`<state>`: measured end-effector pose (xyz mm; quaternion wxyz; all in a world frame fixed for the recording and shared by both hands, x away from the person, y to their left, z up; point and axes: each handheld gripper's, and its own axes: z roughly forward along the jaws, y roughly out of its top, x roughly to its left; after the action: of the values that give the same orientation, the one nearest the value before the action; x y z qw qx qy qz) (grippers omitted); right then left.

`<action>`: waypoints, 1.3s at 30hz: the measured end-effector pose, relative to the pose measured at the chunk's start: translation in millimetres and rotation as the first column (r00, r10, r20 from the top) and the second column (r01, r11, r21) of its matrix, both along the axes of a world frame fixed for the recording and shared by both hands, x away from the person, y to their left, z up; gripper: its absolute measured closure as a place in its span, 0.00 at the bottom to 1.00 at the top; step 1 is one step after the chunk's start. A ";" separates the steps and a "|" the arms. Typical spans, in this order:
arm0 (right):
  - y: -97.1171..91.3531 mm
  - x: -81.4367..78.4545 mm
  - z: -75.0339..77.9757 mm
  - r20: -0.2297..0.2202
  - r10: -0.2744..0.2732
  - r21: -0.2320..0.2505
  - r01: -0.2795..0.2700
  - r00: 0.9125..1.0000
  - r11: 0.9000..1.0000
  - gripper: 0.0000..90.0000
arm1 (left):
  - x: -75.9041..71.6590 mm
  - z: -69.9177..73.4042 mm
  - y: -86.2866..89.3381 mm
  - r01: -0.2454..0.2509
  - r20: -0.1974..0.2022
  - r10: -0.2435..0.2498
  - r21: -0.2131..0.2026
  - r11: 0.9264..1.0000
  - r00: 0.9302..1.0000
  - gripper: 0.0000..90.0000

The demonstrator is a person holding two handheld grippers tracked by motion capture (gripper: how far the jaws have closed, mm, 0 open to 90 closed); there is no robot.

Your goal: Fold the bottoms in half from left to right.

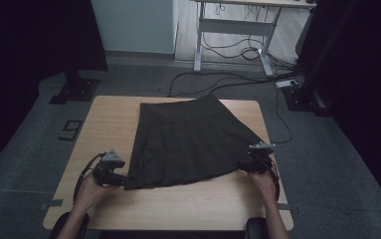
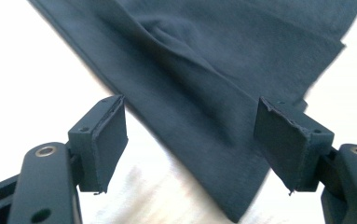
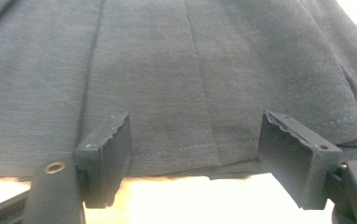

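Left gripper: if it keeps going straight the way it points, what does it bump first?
Probably the dark skirt: the left gripper has its jaws open, pointing at the skirt's near corner, lying on the table.

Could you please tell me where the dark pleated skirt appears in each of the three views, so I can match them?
High view: the dark pleated fabric skirt lies flat mid-table, waistband far, hem near.
Left gripper view: its hem corner points down between the open fingers.
Right gripper view: pleats across the top, the stitched hem just beyond the fingers.
Shared landmark: the light wooden table under the hem.
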<state>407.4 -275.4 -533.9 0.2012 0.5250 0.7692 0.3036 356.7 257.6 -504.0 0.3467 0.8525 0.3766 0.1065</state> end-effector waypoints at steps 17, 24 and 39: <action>60.0 20.8 15.9 -0.014 0.146 0.047 -0.145 0.989 0.988 0.43 | 72.0 -15.6 -2.1 -0.140 0.054 0.138 0.034 0.990 0.989 0.49; 74.6 34.9 3.2 -0.073 0.154 0.020 -0.153 0.985 0.988 0.59 | 86.4 -23.6 -8.3 -0.141 0.059 0.138 0.059 0.988 0.989 0.62; 67.2 17.2 -0.5 -0.064 0.165 0.053 -0.162 0.984 0.985 0.94 | 71.3 -32.0 -14.2 -0.079 0.006 0.078 0.033 0.996 0.997 0.87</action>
<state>424.6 -208.2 -534.4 0.1370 0.4745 0.8088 0.3192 428.0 243.4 -536.0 0.3287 0.8425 0.4071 0.1283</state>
